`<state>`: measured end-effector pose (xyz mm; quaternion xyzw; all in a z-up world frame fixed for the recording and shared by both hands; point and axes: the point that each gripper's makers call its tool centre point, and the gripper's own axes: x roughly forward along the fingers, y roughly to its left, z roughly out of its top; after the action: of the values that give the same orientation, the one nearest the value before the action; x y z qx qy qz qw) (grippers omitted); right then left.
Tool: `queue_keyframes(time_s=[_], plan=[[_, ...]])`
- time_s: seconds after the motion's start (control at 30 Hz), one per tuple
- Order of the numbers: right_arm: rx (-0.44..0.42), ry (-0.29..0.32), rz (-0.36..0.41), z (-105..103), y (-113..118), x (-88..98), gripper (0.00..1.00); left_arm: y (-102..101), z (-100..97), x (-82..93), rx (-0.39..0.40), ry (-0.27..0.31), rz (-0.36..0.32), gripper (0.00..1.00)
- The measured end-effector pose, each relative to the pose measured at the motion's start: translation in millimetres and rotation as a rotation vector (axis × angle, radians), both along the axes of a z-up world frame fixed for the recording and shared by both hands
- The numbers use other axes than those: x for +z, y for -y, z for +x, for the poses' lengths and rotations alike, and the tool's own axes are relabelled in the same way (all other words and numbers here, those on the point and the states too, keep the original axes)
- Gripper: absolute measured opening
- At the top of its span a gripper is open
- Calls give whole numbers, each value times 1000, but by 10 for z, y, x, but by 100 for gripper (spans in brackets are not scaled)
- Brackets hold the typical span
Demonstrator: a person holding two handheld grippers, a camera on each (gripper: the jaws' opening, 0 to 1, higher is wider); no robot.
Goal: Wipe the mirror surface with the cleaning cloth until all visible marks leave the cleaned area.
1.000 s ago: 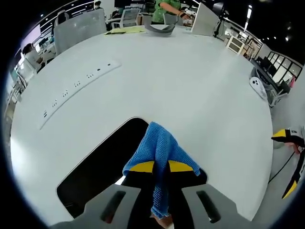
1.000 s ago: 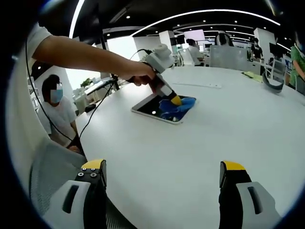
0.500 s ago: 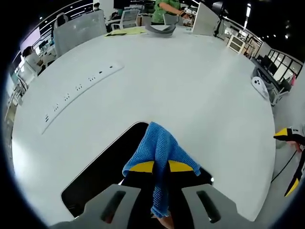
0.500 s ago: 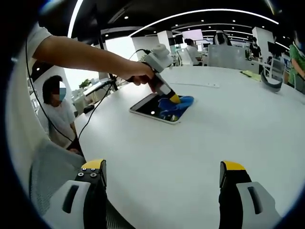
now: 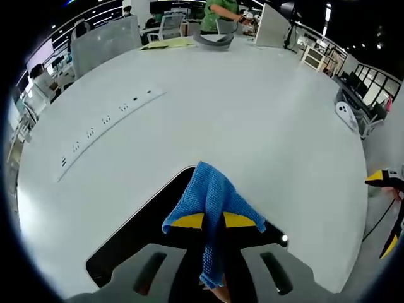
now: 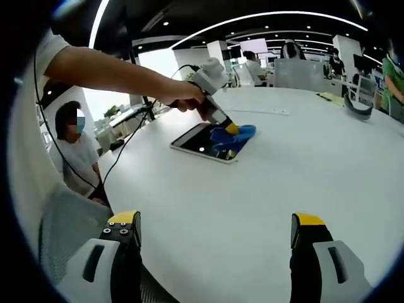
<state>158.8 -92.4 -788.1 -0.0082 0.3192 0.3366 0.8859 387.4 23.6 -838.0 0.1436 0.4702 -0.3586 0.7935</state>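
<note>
On the white table, left to right in the right gripper view: the mirror is lying flat, the left gripper is pressing the blue cloth onto its far end, jaws clamped on the cloth. In the left gripper view the cloth is bunched between the yellow tips, dark mirror underneath. Over the last second the mirror's far edge is sliding toward the gripper in that view, so the stroke is advancing; marks too small to judge. Right gripper is hovering wide open, holding nothing, well apart from the mirror.
</note>
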Motion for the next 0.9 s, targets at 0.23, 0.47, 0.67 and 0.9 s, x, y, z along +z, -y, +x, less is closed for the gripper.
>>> queue_keyframes(time_s=[0.23, 0.47, 0.67, 0.9], plan=[[-2, -1, -2, -2, 8, -14, 99, -1, 56, -1, -1, 3, 4, 7], [-7, -9, -3, -28, 32, -50, 99, -5, 119, -3, -3, 21, 7, 8], [-9, -14, -1, -31, 44, -63, 99, -8, 164, -2, -4, 22, 4, 8], [-6, -13, 2, -8, 29, -66, 99, -10, 204, 1, -16, 35, 14, 8]])
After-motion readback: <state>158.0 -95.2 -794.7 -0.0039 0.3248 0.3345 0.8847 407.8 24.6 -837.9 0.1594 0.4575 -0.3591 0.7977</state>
